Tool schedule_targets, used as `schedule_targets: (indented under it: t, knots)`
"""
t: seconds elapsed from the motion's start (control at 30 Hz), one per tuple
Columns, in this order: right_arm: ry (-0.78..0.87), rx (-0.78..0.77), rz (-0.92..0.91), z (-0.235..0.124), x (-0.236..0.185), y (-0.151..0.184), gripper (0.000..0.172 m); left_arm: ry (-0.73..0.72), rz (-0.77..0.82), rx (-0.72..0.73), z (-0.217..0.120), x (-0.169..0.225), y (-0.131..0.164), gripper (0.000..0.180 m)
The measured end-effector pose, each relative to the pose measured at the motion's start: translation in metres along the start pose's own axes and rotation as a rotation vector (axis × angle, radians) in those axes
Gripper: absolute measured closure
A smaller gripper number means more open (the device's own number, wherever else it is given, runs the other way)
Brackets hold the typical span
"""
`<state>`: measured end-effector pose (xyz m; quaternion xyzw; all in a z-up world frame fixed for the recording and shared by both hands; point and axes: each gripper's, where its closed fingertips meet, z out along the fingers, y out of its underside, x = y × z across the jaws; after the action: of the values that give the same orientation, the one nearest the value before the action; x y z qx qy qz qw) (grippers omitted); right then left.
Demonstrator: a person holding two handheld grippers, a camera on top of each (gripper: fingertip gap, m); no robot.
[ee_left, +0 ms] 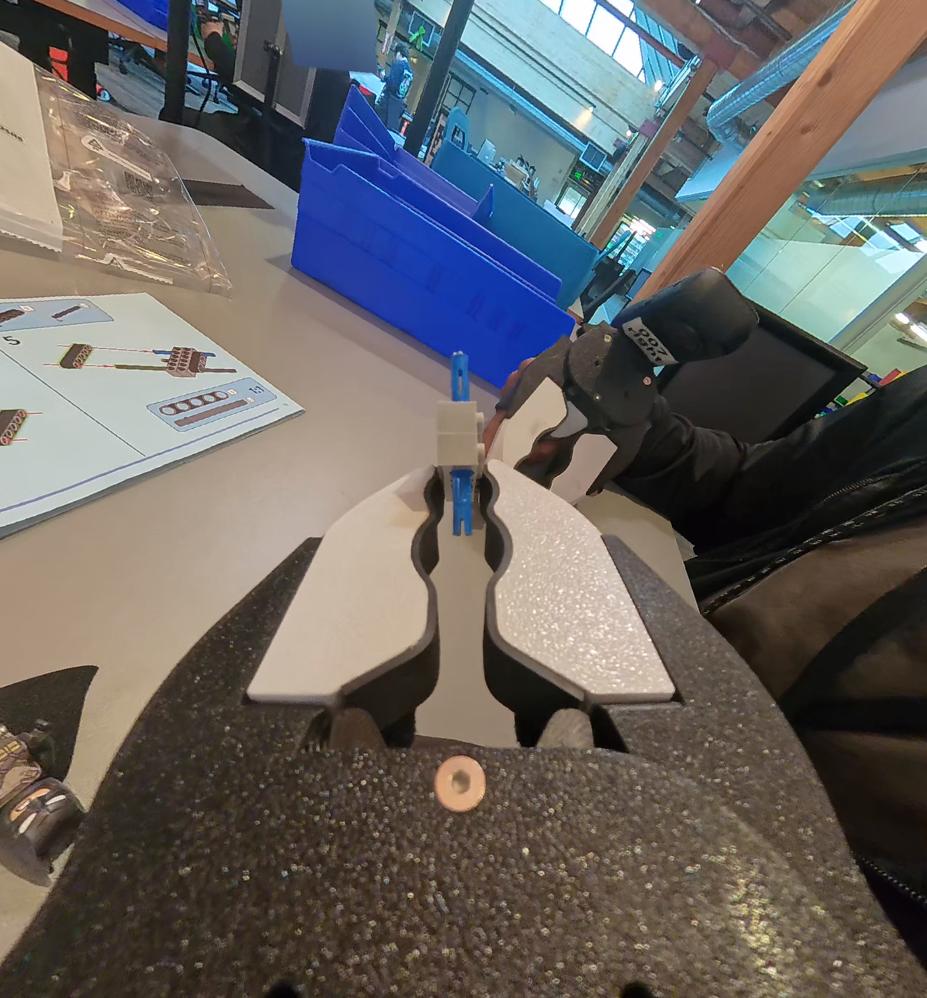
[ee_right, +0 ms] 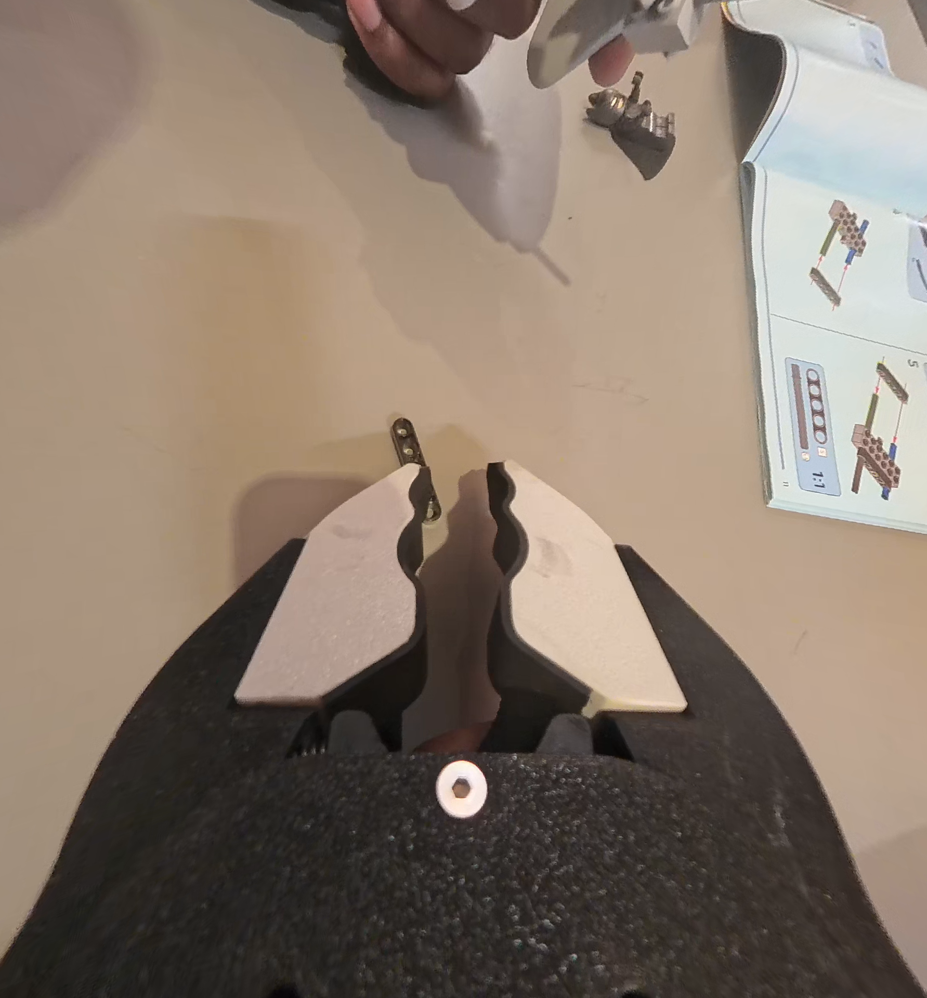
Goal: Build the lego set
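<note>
My left gripper [ee_left: 458,486] clamped on grey brick assembly [ee_left: 457,435], blue pin [ee_left: 460,507] running between pads. My right gripper [ee_right: 453,475] parted, empty; dark holed beam [ee_right: 411,448] flat on table, tucked under left fingertip [ee_right: 396,486]. Best centre beam between pads, square up before closing. Beige tabletop [ee_right: 234,324], instruction booklet [ee_right: 850,335] well right of fingers, blue bins [ee_left: 423,259] beyond; workshop hall behind.
</note>
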<state>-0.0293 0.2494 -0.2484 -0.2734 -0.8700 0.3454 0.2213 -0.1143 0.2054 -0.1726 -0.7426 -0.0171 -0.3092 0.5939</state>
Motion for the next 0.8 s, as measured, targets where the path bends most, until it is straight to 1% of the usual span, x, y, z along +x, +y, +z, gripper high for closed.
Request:
schedule_targets:
  t: [0.13,0.23,0.43,0.6,0.8]
  knots:
    - [-0.010,0.025,0.021,-0.002,0.000,-0.003,0.149,0.004,-0.001,-0.009,0.001,0.001,0.001,0.168]
    - [-0.055,0.044,0.047,-0.003,-0.005,-0.007,0.149,0.008,-0.005,-0.019,0.001,0.001,0.003,0.168]
    - [-0.053,-0.039,0.020,0.006,-0.010,0.000,0.149,0.010,-0.002,-0.031,0.002,0.002,0.004,0.168]
    - [-0.061,-0.075,0.025,0.009,-0.014,0.003,0.164,0.017,-0.008,-0.026,0.002,0.002,0.004,0.168]
    - [-0.043,-0.079,0.084,0.011,-0.009,0.002,0.164,0.034,-0.005,-0.011,0.001,0.004,0.001,0.169]
